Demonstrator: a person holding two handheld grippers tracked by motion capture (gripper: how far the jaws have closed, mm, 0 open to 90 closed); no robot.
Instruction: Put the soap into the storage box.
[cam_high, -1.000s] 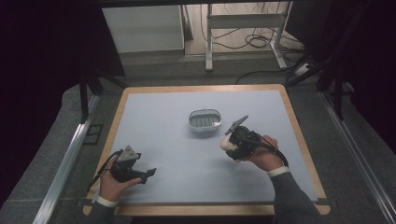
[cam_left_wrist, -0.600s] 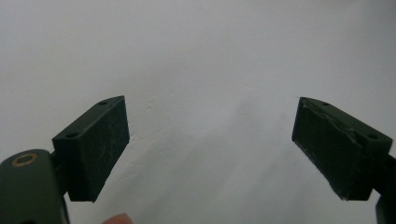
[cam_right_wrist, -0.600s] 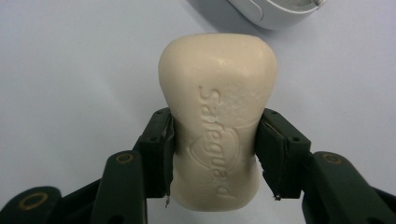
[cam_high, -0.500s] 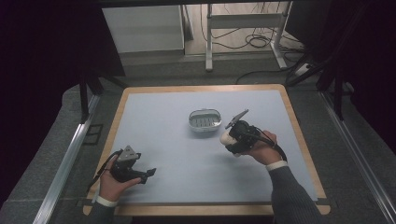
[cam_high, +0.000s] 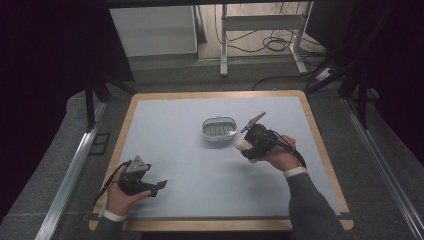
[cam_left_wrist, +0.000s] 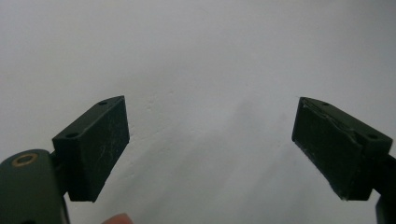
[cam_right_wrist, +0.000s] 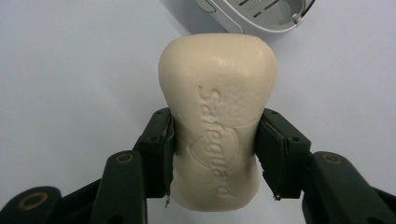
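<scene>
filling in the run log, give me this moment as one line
right gripper: shut on soap bar | soap dish: empty, just ahead | left gripper: open, idle over table

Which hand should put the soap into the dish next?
Right. The right gripper already clamps the soap beside the dish. The left gripper sits open at the table's near left corner, holding nothing.

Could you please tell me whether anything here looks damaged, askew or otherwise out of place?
Little stands out. The right gripper holds the soap bar squarely at its waist, near the empty soap dish. One oddity: the pad on the open left gripper looks frayed and cracked along its edge.
</scene>
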